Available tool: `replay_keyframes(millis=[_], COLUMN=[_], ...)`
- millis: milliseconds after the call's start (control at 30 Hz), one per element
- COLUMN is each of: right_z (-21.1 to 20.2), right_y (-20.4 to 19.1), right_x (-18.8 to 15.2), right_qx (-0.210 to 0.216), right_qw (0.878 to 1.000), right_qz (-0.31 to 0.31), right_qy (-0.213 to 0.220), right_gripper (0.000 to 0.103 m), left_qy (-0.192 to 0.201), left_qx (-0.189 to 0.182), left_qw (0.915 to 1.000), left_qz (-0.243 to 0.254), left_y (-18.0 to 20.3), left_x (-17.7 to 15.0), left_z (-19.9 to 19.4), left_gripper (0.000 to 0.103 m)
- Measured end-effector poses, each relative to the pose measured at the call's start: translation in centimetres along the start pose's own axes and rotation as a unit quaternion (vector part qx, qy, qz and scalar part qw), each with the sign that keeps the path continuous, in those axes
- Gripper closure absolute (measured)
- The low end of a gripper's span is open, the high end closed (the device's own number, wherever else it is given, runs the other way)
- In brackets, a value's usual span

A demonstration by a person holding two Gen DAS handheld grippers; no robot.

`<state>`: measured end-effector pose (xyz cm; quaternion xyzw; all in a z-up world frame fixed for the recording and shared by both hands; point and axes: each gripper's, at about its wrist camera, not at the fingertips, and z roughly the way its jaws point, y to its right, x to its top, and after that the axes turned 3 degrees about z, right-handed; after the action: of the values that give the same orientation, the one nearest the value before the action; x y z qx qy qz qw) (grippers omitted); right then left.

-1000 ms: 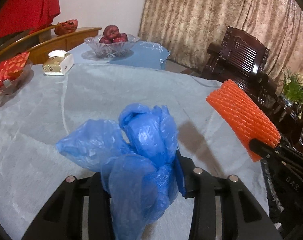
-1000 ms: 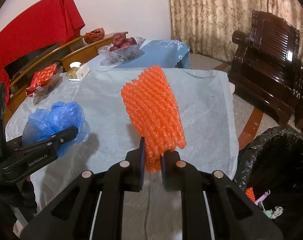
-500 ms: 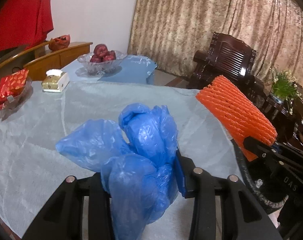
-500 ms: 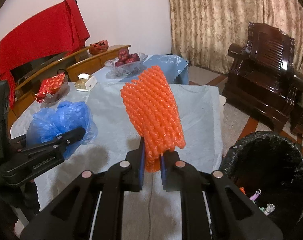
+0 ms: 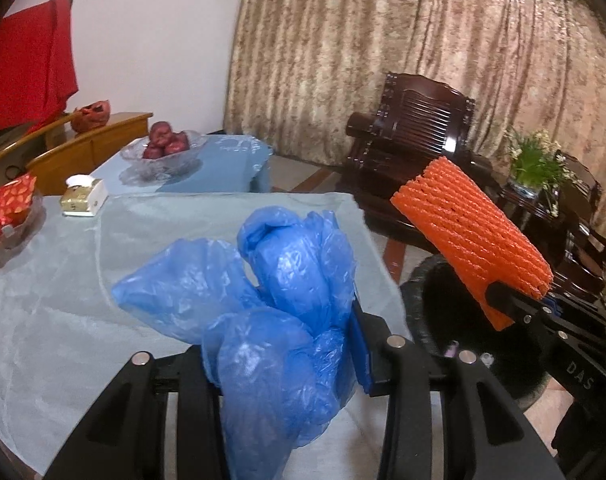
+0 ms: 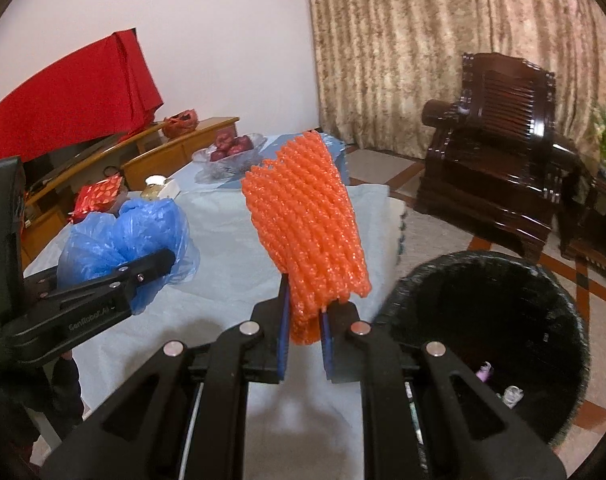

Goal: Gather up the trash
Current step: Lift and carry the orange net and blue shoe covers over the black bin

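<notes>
My left gripper [image 5: 287, 364] is shut on a crumpled blue plastic bag [image 5: 263, 300] and holds it above the table's near right edge; the bag also shows in the right wrist view [image 6: 123, 240]. My right gripper [image 6: 305, 320] is shut on an orange foam fruit net [image 6: 307, 224], which stands upright from the jaws; the net also shows in the left wrist view [image 5: 471, 232]. A black-lined trash bin [image 6: 483, 320] stands on the floor to the right of the table, with small bits of trash inside; it also shows in the left wrist view [image 5: 443, 300].
The table has a pale cloth [image 5: 63, 280]. On it are a glass bowl of red fruit [image 5: 163, 152], a small gold box [image 5: 79, 200] and a red packet in a dish [image 5: 7, 212]. Dark wooden chairs [image 6: 499, 152] and a potted plant [image 5: 535, 164] stand beyond the bin.
Both grippers have moved right toward the table's edge with their loads. The trash bin has come into fuller view in both cameras.
</notes>
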<state>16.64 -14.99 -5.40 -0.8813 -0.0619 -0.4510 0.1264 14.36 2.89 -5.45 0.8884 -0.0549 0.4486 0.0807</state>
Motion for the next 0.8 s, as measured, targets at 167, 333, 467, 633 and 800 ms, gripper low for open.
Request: replay_keyframes(millis=[167,333,467,633,800], right_z=[-1.8,-3.2,-4.3,-5.2,-5.7], right_y=[2.6,5.6,8.2,11.0,14.1], right_x=[-0.3,-1.0,-1.5,-1.9,-2.7], right_qx=[-0.024,-0.052,-0.077,-0.104,-0.128], right_qw=[1.000,0.998,0.996,0.992,0.989], right_qz=[0.013,0.033,0.047,0.059,0.070], right_qy=[0.011,0.018,0.024,0.028,0.026], right_gripper=[0.091,0.091,0.091,0.091,0.091], left_qy=[-0.001,-0.006,-0.008,-0.008,-0.009], left_qx=[-0.021,-0.052,-0.073,-0.099,-0.123], left_qw=[0.9997,0.9981,0.9958,0.9919,0.9871], left_qz=[0.014,0.033,0.054,0.079,0.102], left_y=[2.9,6.5,9.3,13.3,17.3], left_x=[0.1,0.3,0.6,1.2,1.8], left_z=[0.5,1.9,3.1,4.4,6.3], left_gripper=[0.064,0.064,0.064,0.064,0.063])
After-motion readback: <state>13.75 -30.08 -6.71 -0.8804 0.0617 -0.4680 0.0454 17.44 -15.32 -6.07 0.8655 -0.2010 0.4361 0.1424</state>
